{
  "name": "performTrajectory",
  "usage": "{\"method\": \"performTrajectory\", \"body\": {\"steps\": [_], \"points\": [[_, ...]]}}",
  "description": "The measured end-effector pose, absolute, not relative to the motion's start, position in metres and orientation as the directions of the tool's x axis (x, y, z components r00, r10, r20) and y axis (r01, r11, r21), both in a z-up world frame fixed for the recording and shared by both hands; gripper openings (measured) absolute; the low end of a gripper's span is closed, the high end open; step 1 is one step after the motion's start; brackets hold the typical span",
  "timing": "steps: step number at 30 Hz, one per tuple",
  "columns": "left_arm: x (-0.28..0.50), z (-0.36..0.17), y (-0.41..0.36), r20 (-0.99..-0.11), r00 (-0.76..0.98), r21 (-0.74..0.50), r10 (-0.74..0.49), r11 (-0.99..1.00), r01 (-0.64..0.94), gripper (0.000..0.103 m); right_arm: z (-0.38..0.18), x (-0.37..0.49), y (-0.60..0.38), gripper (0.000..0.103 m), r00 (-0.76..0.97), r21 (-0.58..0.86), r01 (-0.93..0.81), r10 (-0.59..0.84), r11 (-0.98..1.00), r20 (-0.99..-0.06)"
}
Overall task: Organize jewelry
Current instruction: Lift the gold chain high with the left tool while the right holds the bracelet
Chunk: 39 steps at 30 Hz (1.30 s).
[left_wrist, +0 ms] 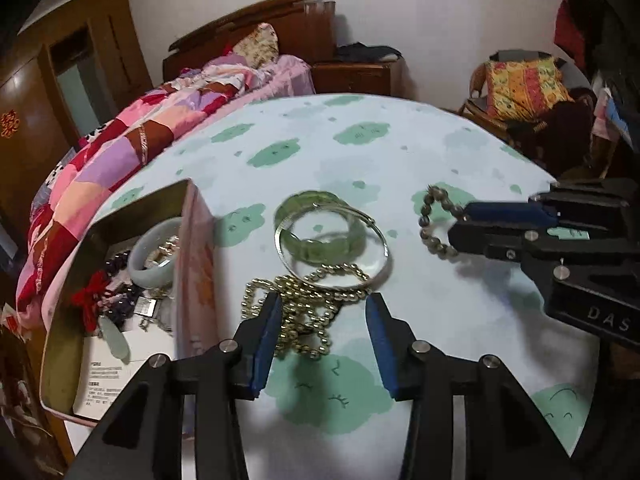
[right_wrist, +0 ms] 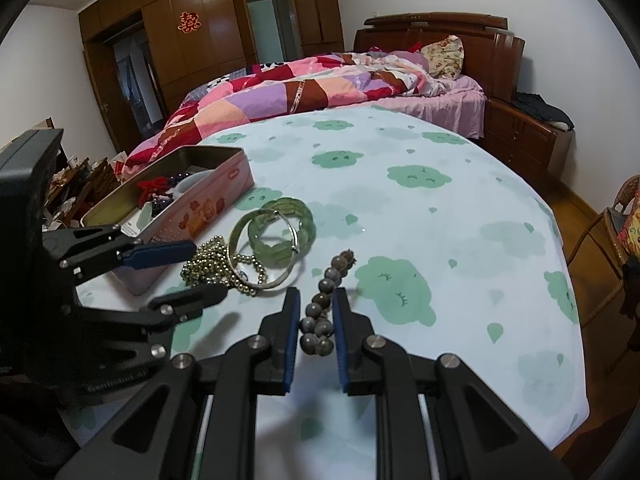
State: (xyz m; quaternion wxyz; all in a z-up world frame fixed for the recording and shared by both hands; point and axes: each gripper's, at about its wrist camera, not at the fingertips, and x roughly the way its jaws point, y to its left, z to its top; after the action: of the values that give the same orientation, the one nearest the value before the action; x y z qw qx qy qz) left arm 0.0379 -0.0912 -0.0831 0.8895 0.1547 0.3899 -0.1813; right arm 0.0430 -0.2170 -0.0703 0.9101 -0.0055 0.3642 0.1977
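A gold bead chain (left_wrist: 304, 312) lies on the table between the open fingers of my left gripper (left_wrist: 324, 302); it also shows in the right wrist view (right_wrist: 216, 268). A thin silver bangle (left_wrist: 332, 248) and a green jade bracelet (left_wrist: 320, 216) lie just beyond the chain. My right gripper (right_wrist: 316, 300) is closed around a grey-brown bead bracelet (right_wrist: 324, 308) on the table; in the left wrist view the bracelet (left_wrist: 434, 220) sits at that gripper's tips (left_wrist: 460, 224). An open pink tin (left_wrist: 196, 264) at left holds a pale jade bangle (left_wrist: 154, 256) and other jewelry.
The round table (right_wrist: 440, 208) has a white cloth with green clouds. A bed (right_wrist: 320, 84) with a patchwork quilt stands behind it, a wardrobe (right_wrist: 208, 36) beyond. A wicker chair (left_wrist: 520, 92) with a bright cushion stands at the far right.
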Motion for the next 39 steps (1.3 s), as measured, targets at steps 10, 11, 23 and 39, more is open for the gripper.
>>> {"method": "performTrajectory", "body": {"steps": [10,11,23,39], "points": [[0.051,-0.089,-0.088,-0.77,0.608,0.115,-0.193,0.896,0.43,0.006,-0.071,0.043,-0.216,0.019,0.654,0.136,-0.365,0.358,0.921,-0.666],[0.051,-0.088,-0.086,-0.77,0.604,0.097,-0.206,0.898,0.429,0.004,-0.071,0.042,-0.215,0.019,0.654,0.135,-0.368,0.359,0.92,-0.666],[0.028,-0.033,-0.051,-0.669,0.683,0.001,-0.293,0.919,0.395,0.003,-0.044,0.031,-0.219,0.019,0.694,0.148,-0.379,0.386,0.914,-0.608],[0.021,0.015,-0.029,-0.578,0.74,-0.051,-0.344,0.92,0.387,0.003,-0.027,0.029,-0.215,0.019,0.712,0.151,-0.394,0.405,0.907,-0.574]]}}
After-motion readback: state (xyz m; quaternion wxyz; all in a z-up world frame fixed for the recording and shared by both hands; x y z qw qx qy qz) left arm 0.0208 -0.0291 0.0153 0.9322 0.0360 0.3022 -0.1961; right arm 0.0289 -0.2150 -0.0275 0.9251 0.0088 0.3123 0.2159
